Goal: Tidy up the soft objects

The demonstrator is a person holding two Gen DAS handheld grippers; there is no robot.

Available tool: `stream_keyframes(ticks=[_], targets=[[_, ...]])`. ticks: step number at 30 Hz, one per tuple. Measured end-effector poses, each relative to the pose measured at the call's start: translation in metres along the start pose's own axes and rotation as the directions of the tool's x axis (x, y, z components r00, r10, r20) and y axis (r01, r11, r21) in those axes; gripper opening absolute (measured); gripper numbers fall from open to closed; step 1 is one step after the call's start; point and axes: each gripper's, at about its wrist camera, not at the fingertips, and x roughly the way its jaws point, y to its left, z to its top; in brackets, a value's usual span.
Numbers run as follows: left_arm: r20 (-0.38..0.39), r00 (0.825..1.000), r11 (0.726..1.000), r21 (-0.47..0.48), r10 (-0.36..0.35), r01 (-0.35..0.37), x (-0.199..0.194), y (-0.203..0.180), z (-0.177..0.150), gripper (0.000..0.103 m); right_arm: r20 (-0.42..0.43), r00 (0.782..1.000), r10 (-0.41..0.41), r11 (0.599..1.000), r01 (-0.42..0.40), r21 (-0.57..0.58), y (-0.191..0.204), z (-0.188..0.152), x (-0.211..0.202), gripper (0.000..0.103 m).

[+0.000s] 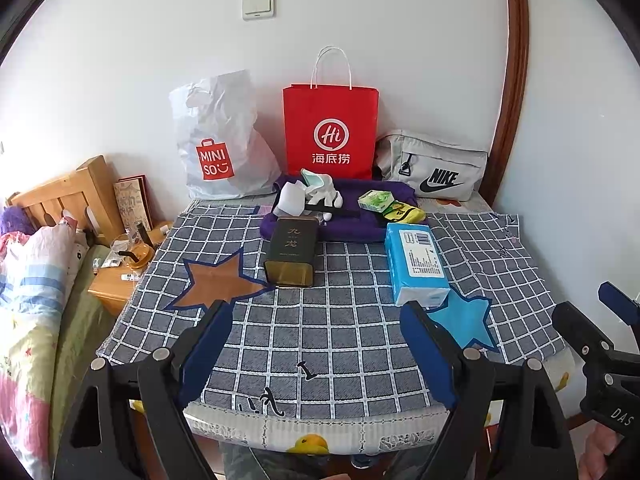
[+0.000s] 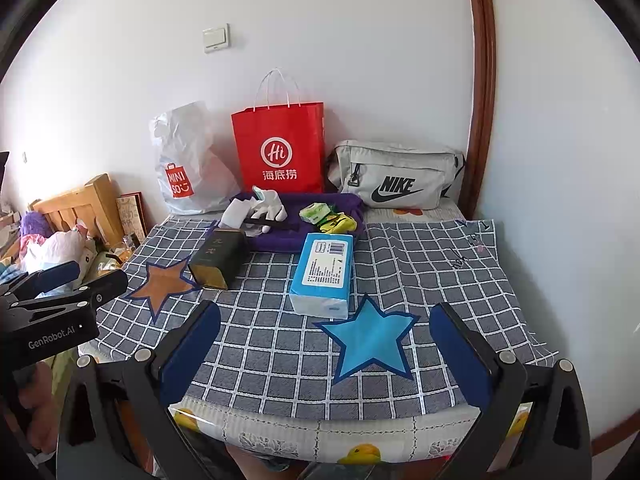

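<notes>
left hand-held gripper (image 1: 316,344): wide open, empty | right hand-held gripper (image 2: 324,346): wide open, empty

Plain white wall (image 1: 400,20) across the upper frame, light switch (image 1: 258,6) top centre; curved dark wooden door frame (image 1: 516,80) at right; wooden headboard (image 1: 68,196) and bedside cabinet (image 1: 114,288) at left; soft, even daylight

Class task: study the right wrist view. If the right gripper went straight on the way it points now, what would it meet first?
Probably the blue star patch on the checked cloth; the open right gripper frames it. The blue tissue pack lies farther on. Depth is uncertain.
</notes>
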Motion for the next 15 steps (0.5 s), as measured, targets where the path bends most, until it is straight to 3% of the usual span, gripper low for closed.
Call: stream_keyframes(ticks=[15], targets=[[-0.001, 1.000, 1.000, -0.001, 0.000, 0.000, 0.0010, 0.0009, -0.0009, 0.085, 0.008, 1.000, 0.002, 1.000, -0.002, -0.004, 0.0008, -0.0011, -0.0032, 0.103]])
